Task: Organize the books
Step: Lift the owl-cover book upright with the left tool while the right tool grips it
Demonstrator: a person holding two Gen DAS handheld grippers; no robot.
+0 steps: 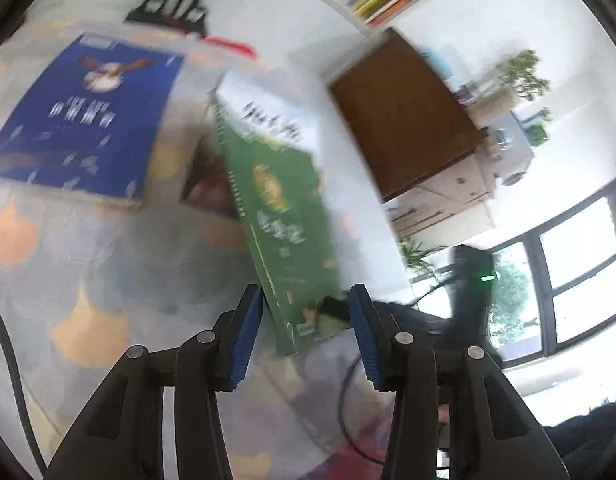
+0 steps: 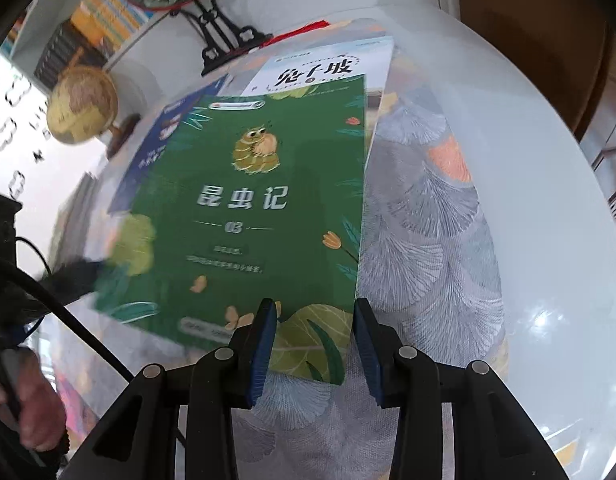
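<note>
— Where is the green book [image 2: 259,208] against the fingers?

— In the right wrist view its near corner lies between the right gripper [image 2: 314,346], whose blue ribbed pads [image 2: 263,344] stand apart with the glossy cover between them. Whether either pad touches the cover I cannot tell.

— And the other side?

— The left gripper [image 1: 305,336] is spread as well; the same book's lower end sits in the gap, tilted up off the table. The left wrist view is smeared by motion, so contact there is unclear too.

— Texture, shape?

— A thin, flat rectangle, its cover dark green with leaves, a yellow grub and white characters. It lies over a white-covered book [image 2: 328,68], with a blue book [image 2: 155,148] to its left. Beneath them is a cloth [image 2: 424,248] printed with grey fan-shaped leaves and orange patches, on a smooth, shiny white round table [image 2: 548,240].

— Farther back?

— A yellowish globe [image 2: 83,106], a black ornate stand [image 2: 223,36] and shelved books [image 2: 107,4].
</note>
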